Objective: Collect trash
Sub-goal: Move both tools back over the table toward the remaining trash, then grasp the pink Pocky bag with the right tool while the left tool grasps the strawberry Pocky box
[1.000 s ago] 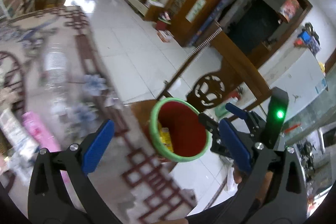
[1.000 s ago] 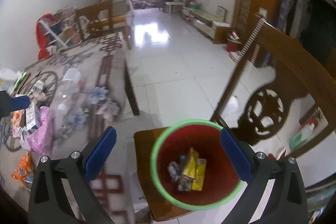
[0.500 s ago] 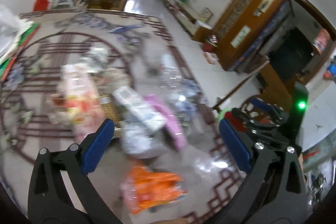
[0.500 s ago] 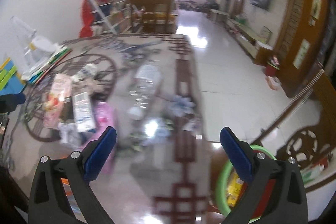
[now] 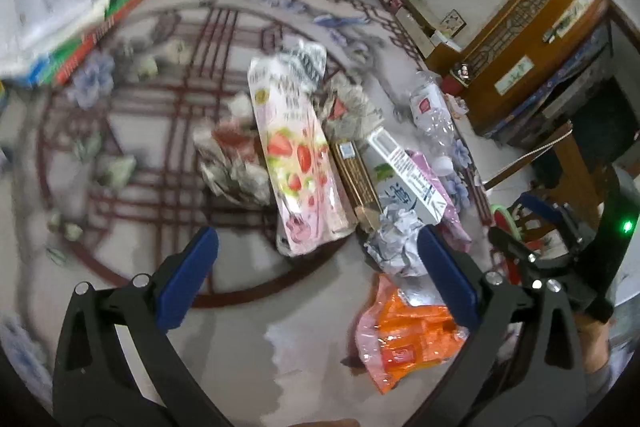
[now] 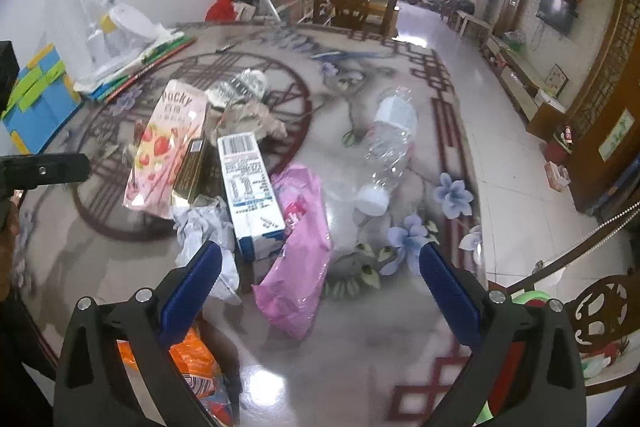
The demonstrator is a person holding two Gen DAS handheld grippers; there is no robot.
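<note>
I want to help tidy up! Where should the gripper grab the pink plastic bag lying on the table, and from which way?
Probably the near, bunched end of the pink plastic bag, coming down from above. It lies limp and flat on the table, so pinch a raised fold, not the whole sheet. That end is bare and lies ahead of the open right gripper; the far end is tucked beside the white carton.

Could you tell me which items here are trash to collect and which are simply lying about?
For the job: Pocky box, white carton, pink plastic bag, crushed clear bottle, crumpled paper, orange wrapper, red bin.

Lying about: blue-and-green box, stacked books.
</note>
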